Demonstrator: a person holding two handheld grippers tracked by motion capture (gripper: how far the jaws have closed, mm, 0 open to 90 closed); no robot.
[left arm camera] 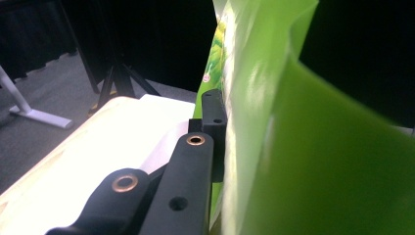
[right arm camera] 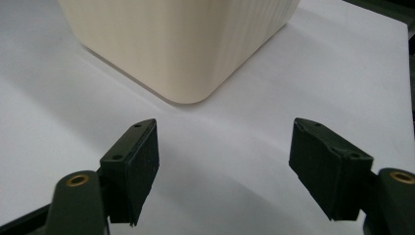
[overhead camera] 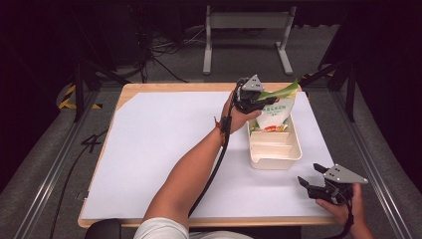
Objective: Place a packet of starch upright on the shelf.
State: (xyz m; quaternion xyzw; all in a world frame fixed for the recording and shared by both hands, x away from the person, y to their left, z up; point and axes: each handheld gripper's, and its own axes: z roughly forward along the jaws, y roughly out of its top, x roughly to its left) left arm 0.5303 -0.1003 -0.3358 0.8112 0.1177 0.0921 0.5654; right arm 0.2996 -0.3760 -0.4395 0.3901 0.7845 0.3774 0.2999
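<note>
So right now my left gripper point(overhead camera: 259, 102) is up in the upper middle of the high view, jaws clamped tight on the top edge of a green snack bag point(overhead camera: 274, 112), and in the left gripper view the bag point(left arm camera: 293, 147) takes up the whole right side, pinched flat against my jaw. The bag is standing in the far compartment of the cream tray point(overhead camera: 293, 157), bottom end down, top leaning toward the upper right. I'd say I'm in the middle of seating it, or just about to let go. Next move probably means easing the jaws apart without tipping the bag over the rim. The tray's nearer compartments look bare from here. My right gripper point(overhead camera: 316, 181) sits in the lower right, jaws spread wide with nothing between them, pointed at the tray's corner point(right arm camera: 191, 73) and resting on the white table cover point(overhead camera: 164, 149).
</note>
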